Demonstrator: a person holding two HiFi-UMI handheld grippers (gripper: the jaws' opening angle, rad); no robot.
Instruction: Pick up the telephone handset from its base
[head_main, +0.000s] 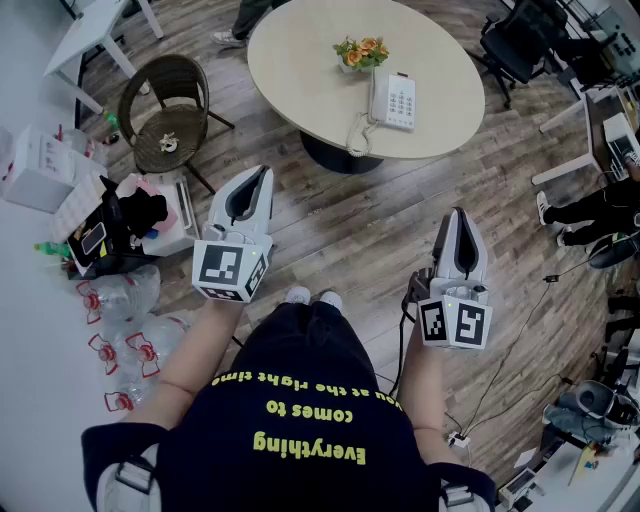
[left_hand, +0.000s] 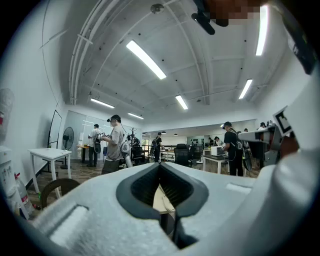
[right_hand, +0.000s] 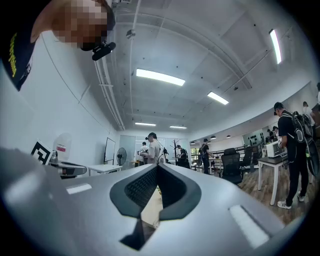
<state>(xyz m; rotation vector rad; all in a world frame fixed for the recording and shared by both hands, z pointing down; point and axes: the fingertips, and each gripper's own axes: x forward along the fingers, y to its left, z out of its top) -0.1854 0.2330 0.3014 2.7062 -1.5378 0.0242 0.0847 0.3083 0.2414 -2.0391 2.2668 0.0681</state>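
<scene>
Two claws, both clenched and holding nothing: the left gripper (head_main: 262, 172) and the right gripper (head_main: 457, 213) are held level in front of the person, jaws pressed together, well apart from the round table (head_main: 300, 60).

The telephone (head_main: 394, 101) sits on the table's right part, just beside a small pot of flowers (head_main: 360, 52). Its handset (head_main: 378, 99) lies seated in the cradle along the left side of the base, next to the keypad.

Risks noted:
- Neither claw can take the handset until its jaws part.
- The coiled cord (head_main: 357, 131) trails to the table edge; a brisk lift would likely drag or tip the light base.
- A wide approach could knock the flowers.

The handset is white, long and narrow, apparently smooth plastic; I judge it liable to slip if pinched near one end.
</scene>
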